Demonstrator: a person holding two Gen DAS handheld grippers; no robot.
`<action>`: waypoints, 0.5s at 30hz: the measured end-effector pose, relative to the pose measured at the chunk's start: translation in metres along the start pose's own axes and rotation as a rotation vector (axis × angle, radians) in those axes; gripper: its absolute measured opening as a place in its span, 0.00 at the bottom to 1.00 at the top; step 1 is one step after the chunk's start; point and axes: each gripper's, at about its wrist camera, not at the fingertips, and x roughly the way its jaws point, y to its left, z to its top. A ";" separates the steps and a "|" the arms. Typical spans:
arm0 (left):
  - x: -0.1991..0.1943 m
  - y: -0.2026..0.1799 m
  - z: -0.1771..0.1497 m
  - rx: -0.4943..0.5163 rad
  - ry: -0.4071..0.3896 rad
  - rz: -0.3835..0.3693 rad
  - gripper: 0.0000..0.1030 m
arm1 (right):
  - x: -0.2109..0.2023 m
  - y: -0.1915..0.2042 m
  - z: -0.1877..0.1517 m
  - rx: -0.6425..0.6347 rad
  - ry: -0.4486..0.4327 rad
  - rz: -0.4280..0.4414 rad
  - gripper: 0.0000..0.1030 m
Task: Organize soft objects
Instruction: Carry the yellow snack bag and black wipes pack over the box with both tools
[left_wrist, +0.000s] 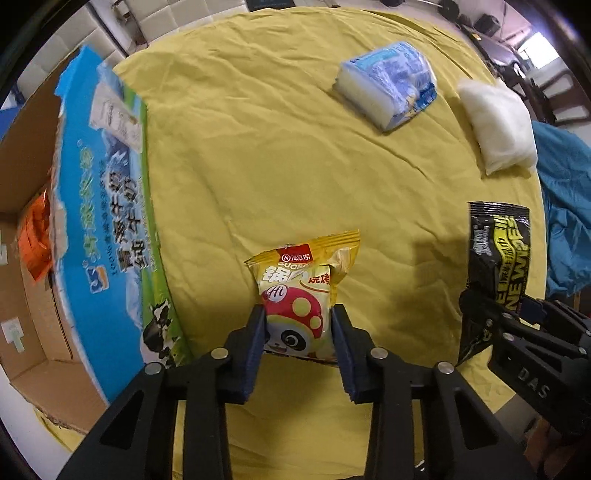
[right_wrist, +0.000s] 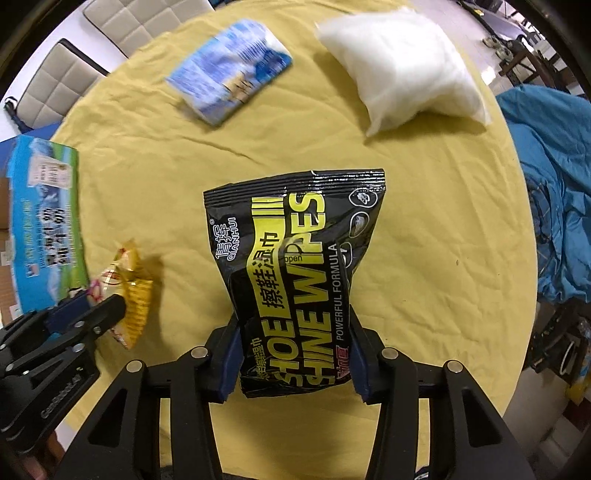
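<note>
My left gripper (left_wrist: 298, 317) is shut on a yellow snack bag (left_wrist: 303, 291) with a cartoon panda, held above the yellow cloth. It also shows in the right wrist view (right_wrist: 127, 291) at the left. My right gripper (right_wrist: 293, 328) is shut on a black shoe wipes pack (right_wrist: 295, 266), held above the cloth; the pack also shows in the left wrist view (left_wrist: 495, 266) at the right. A blue tissue pack (left_wrist: 389, 83) and a white pillow bag (left_wrist: 496, 125) lie on the far side of the cloth.
A round table with a yellow cloth (left_wrist: 277, 155) fills both views. An open cardboard box with a blue printed flap (left_wrist: 107, 221) stands at the left, an orange item (left_wrist: 35, 236) inside. A blue fabric heap (right_wrist: 554, 192) lies at the right. Padded chairs (right_wrist: 66, 81) stand behind.
</note>
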 end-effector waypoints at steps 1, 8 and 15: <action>-0.001 0.002 0.001 -0.006 0.000 -0.007 0.31 | -0.004 0.001 -0.001 0.003 -0.005 0.006 0.49; -0.015 0.043 -0.008 -0.099 0.006 -0.126 0.31 | -0.013 -0.003 0.000 0.012 -0.030 0.035 0.49; -0.061 0.055 -0.009 -0.115 -0.063 -0.157 0.31 | -0.024 0.000 -0.005 0.012 -0.064 0.089 0.49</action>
